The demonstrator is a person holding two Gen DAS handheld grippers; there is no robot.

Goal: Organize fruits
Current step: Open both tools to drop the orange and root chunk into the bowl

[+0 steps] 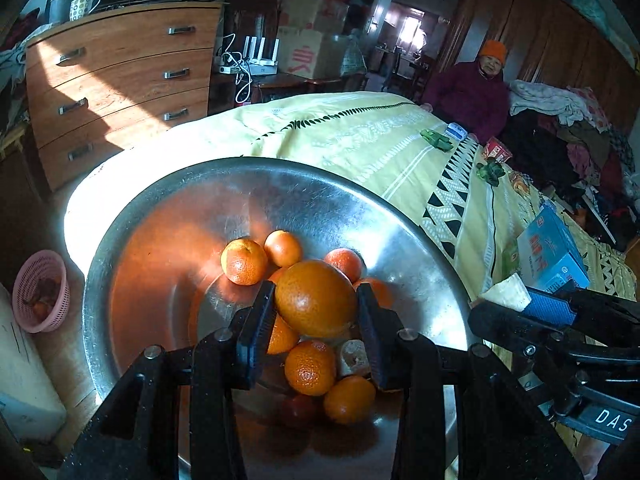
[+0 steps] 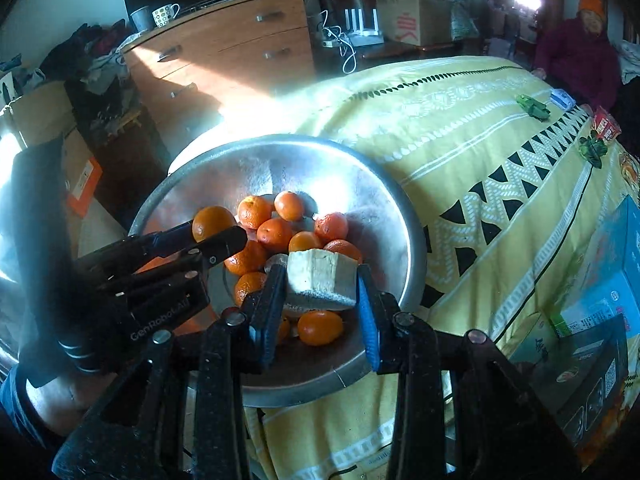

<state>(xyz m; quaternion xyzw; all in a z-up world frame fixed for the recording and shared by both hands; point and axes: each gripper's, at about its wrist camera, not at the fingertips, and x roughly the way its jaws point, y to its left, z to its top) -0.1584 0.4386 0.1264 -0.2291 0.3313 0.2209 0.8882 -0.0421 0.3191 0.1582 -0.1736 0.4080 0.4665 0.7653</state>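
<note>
Left gripper (image 1: 316, 304): nearest the left wrist lens, black two-finger jaws clamped on a large round orange citrus fruit (image 1: 316, 298), one pad on each flank, held above the bowl's middle.
Bed: wide mattress under a pale yellow patterned cover (image 1: 360, 136), running from the bowl toward 1 o'clock.
Bowl: broad, shallow, dented steel basin (image 1: 132, 240) on the bed's near corner, filling the lower centre of both views.
Right gripper (image 2: 322, 280): blue-padded jaws closed on a pale, cut-faced block of whitish fruit or root (image 2: 320, 276); its kind is unclear. It hangs over the bowl's 6 o'clock side.
Pile: small glossy orange mandarins (image 1: 244, 262) heaped in the bowl's bottom, touching one another.
Handling: large citrus looks firm, fairly heavy and smooth, likely to roll; grip across its widest girth. Mandarins probably bruise if squeezed. Pale block seems stiff, best held on flat faces.
</note>
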